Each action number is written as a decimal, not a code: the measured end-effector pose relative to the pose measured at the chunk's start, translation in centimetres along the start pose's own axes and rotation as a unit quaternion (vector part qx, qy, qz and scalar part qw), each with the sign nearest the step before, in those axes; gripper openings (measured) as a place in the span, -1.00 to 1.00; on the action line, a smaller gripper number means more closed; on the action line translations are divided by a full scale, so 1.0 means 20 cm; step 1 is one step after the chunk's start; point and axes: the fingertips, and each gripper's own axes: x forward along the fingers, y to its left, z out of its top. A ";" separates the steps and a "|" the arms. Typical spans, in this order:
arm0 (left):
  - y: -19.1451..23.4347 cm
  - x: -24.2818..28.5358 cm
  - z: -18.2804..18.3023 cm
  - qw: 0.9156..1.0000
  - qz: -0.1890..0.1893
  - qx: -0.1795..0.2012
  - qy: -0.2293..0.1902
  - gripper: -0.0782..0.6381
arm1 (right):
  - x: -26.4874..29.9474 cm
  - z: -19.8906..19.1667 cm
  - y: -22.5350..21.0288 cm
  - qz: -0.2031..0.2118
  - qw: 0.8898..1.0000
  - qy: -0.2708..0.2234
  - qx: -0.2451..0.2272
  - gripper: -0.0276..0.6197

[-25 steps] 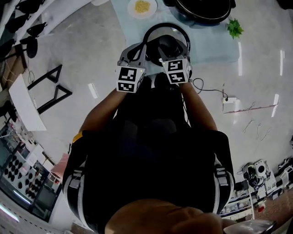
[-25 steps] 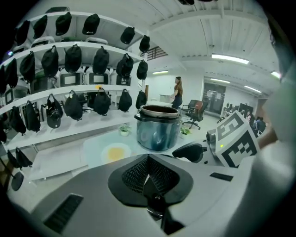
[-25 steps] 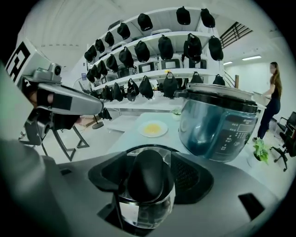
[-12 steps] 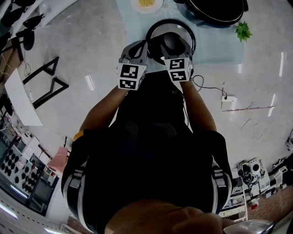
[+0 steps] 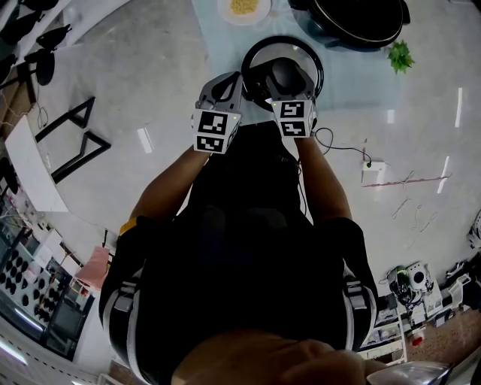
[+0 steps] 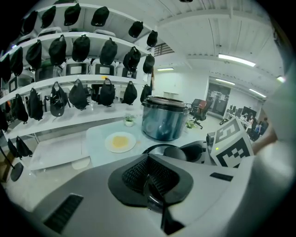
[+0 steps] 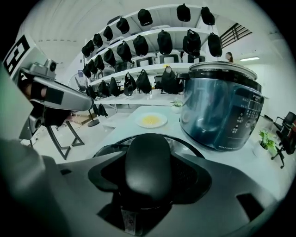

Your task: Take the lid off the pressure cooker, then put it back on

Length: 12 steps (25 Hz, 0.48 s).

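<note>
Right tongs (image 7: 148, 183) clamped on lid (image 7: 149, 159) knob, left tongs (image 6: 150, 185) pressed together, seemingly empty, cooker (image 5: 353, 22) cropped by head view's top

Bright, even light cast by ceiling strips (image 6: 236, 59), glare streaks reflected on the glossy floor (image 5: 150, 90), edges bent by fisheye distortion, corners darkened, nearest foreground blurred.

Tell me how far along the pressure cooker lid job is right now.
Done: the round black-rimmed lid is off the dark steel pressure cooker, which stands on the table without it. In hand: the right gripper is shut on the lid's black oval handle, while the left gripper is shut on nothing. Left: setting the lid back on the cooker.
</note>
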 end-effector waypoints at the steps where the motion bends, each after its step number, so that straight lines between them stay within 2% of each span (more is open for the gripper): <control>1: 0.00 -0.01 0.00 1.000 -0.001 0.002 0.000 -0.76 | 0.00 0.00 0.00 -0.001 1.000 0.000 0.004 0.01; 6: 0.00 -0.06 0.03 1.000 -0.007 0.009 -0.007 -0.76 | -0.01 -0.01 0.00 -0.003 1.000 0.016 0.018 -0.01; 12: 0.02 -0.18 0.16 0.999 -0.012 0.006 -0.036 -0.76 | -0.15 0.13 0.04 -0.003 1.000 0.002 0.015 -0.02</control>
